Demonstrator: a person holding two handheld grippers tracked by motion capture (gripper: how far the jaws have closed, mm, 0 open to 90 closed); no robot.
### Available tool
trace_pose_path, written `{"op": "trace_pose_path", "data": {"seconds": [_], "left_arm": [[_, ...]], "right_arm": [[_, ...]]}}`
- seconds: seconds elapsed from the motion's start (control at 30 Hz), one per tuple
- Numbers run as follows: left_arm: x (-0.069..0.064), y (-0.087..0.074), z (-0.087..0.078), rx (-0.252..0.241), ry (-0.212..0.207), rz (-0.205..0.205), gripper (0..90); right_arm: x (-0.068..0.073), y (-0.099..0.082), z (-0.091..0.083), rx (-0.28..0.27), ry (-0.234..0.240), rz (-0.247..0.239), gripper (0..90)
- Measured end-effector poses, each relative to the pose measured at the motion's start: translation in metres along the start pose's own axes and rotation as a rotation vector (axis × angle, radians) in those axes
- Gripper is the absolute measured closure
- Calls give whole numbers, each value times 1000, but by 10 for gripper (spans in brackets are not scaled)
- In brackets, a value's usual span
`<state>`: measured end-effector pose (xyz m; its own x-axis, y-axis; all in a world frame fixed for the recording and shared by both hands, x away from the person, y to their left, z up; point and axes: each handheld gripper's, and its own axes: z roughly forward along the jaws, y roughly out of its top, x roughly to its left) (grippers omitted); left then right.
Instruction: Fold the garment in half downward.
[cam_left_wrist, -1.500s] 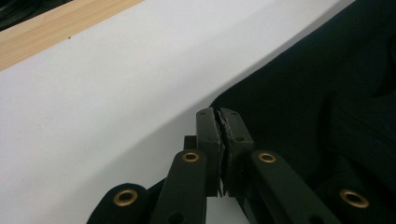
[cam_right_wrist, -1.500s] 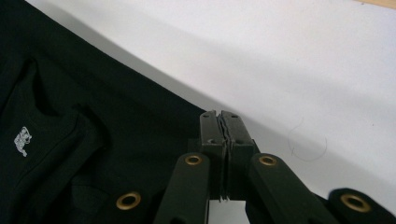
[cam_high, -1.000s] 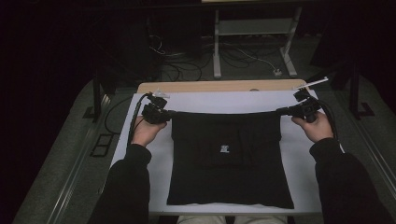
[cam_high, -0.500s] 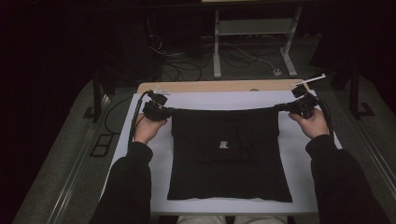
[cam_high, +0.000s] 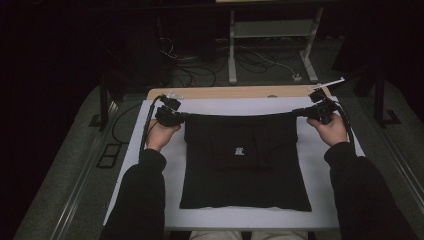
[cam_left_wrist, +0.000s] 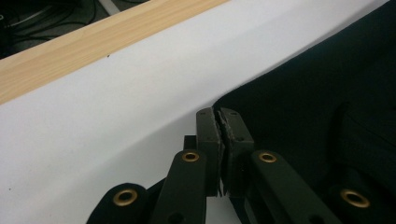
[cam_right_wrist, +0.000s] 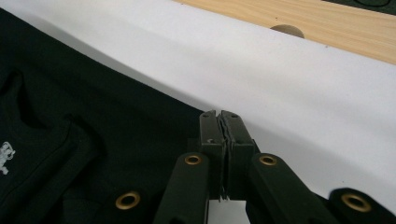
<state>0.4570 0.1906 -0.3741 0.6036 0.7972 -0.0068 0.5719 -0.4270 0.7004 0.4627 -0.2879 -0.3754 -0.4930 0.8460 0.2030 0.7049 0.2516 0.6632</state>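
White table cover (cam_high: 320, 165), wooden edge (cam_high: 235, 92)

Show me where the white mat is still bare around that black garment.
Bare white mat: a strip between the black garment and the wooden table edge, plus margins along its left, right and near sides. Crowded: both far corners, where the left gripper and right gripper pinch it.

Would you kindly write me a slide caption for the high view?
Both tongs, left and right, pinch the far corners of a black garment on the white table.
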Motion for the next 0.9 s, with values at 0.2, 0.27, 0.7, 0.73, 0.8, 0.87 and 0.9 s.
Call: {"op": "trace_pose_path", "data": {"seconds": [0.2,0.27,0.7,0.73,0.8,0.87,0.9], "left_arm": [[3,-2,7,19,11,-9,859],[5,-2,9,26,10,-8,859],[13,-8,34,34,0,-36,858],[15,-9,35,33,-3,-34,858],[15,-9,36,35,-1,-39,856],[14,-10,38,36,1,-33,853],[15,-10,39,33,-6,-33,851]], "right_arm": [[-1,0,12,2,-26,4,870],[-2,0,15,2,-30,12,871],[-12,-3,34,33,-21,54,868],[-13,-4,35,40,-21,56,867],[-14,-4,37,47,-18,66,866],[-16,-6,40,55,-11,79,864],[-16,-6,41,56,-7,83,863]]}}
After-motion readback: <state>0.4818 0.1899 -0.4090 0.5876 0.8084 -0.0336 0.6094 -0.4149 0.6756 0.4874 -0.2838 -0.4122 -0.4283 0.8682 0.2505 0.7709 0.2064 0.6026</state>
